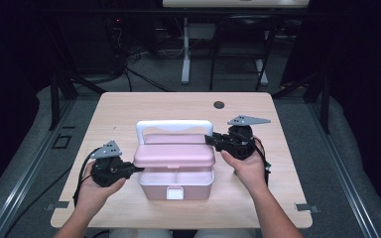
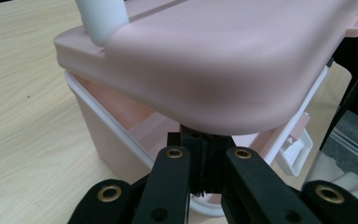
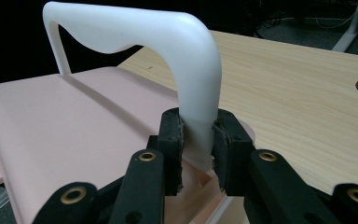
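Pink box [image 1: 176, 184] mid-desk [image 1: 129, 106]; lid [image 1: 174, 154] raised off base, not fully open; right hand-held gripper [image 3: 198, 140] pinching white handle [image 3: 196, 93]; left hand-held gripper [image 2: 204, 154] pressed together under lid edge; swinging lid back left.

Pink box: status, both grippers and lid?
Right gripper shut on white handle. Left gripper shut, fingers tucked under the raised lid edge. Box partly open on table. Nothing in the way.

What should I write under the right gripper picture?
Right gripper clamps the white handle of a pink box.
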`<state>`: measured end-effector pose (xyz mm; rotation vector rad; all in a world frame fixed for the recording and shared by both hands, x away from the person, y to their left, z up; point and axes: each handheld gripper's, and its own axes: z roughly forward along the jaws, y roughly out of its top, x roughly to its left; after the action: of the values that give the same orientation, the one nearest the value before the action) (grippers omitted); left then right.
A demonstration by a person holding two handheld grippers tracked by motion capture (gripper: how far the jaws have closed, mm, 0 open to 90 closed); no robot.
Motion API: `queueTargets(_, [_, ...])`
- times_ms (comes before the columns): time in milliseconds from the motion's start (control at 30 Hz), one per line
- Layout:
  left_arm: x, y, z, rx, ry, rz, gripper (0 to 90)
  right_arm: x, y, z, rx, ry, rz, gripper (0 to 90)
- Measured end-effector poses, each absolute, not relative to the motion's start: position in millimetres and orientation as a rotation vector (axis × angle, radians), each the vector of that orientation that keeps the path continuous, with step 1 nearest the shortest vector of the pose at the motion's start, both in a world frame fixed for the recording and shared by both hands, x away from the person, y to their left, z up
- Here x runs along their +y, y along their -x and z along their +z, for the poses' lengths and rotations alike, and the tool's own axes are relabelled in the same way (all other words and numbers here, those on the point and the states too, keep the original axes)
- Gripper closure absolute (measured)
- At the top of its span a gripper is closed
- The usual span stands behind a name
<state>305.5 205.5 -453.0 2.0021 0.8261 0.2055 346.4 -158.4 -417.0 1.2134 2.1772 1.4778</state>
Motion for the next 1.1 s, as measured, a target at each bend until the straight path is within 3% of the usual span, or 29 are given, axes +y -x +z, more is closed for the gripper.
queueTargets(1100, [201,-306,-448,0.811,-2.004,0.206,90.0,-170,-337,-415,2.146,-1.212,1.476,72.8])
